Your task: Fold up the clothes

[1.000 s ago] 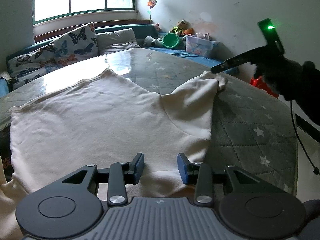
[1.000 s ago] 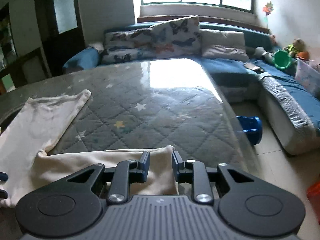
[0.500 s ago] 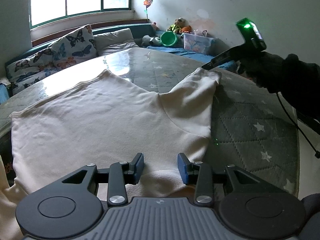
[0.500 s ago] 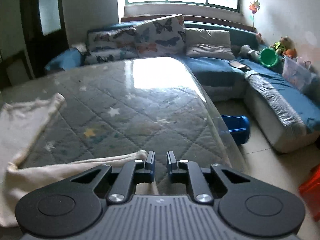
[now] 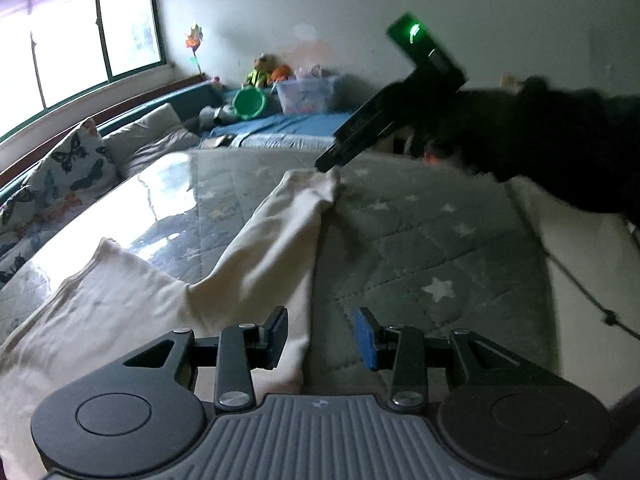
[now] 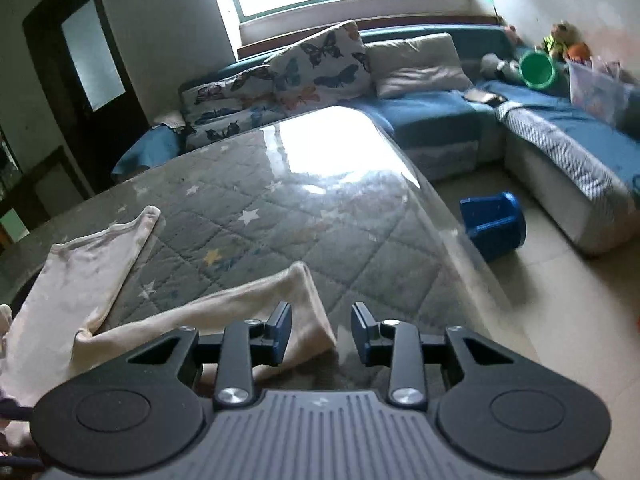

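Left wrist view: left gripper (image 5: 322, 336) spread, nothing pinched, garment edge beneath; cream garment (image 5: 120, 312) flat on quilted table (image 5: 420, 256), sleeve (image 5: 288, 220) stretched toward right gripper (image 5: 326, 164).

Right wrist view: right gripper's jaws opening, sleeve cuff lying loose under gap, unpinched.

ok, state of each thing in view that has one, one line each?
cream long-sleeved shirt: flat on the table, unfolded, both sleeves out
right sleeve cuff: on the table, between the right pads, ungripped
left gripper: open, empty
right gripper: opening, pads clear of cloth
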Action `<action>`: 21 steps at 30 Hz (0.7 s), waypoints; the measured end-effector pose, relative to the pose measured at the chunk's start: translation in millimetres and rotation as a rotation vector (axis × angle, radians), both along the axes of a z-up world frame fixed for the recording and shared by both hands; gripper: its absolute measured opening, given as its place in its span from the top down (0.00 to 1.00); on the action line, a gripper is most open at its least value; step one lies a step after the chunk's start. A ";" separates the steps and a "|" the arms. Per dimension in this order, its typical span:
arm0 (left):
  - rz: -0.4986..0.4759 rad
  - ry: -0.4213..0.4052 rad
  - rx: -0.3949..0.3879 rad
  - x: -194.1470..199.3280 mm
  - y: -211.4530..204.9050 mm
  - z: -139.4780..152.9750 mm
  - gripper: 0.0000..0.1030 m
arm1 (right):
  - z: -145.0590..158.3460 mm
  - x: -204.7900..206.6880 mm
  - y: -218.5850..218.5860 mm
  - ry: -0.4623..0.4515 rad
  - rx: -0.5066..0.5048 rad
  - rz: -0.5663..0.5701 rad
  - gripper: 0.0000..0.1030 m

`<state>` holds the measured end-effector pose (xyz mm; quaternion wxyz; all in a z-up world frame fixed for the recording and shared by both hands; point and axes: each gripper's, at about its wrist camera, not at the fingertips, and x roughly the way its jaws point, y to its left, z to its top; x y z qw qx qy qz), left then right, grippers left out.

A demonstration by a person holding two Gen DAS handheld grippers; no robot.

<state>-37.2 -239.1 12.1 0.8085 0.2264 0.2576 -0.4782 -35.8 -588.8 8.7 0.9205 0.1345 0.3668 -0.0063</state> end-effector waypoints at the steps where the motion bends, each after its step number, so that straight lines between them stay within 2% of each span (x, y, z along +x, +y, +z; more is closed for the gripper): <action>1: 0.010 0.010 -0.001 3.7 -3.7 -1.5 0.61 | -1.4 -1.2 0.9 0.002 0.006 0.002 0.68; 7: 0.045 -0.020 0.053 12.3 -24.7 -13.6 0.61 | -11.5 0.1 3.8 -0.004 0.035 -0.030 0.69; 8: 0.051 -0.019 0.058 13.9 -26.8 -15.5 0.62 | -11.8 0.4 4.2 -0.008 0.035 -0.031 0.74; 10: 0.050 -0.012 0.053 15.9 -27.9 -15.1 0.71 | -11.8 0.5 5.9 -0.009 0.017 -0.041 0.86; 12: 0.055 -0.007 0.054 18.6 -31.2 -14.9 0.92 | -10.8 -0.6 8.0 -0.013 -0.006 -0.047 0.91; 13: 0.058 -0.004 0.055 20.0 -33.0 -14.9 0.94 | -9.5 -2.0 9.5 -0.020 -0.020 -0.049 0.93; 15: 0.053 0.014 0.046 23.5 -32.0 -13.7 0.98 | -4.5 -6.0 12.8 -0.032 -0.055 -0.049 0.93; 19: -0.016 0.074 0.006 25.7 -20.7 -9.1 0.99 | 4.9 -15.0 16.0 -0.035 -0.128 -0.058 0.93; 21: -0.051 0.052 0.020 21.1 -18.2 -9.5 0.99 | 3.1 -15.2 15.5 -0.013 -0.140 -0.052 0.85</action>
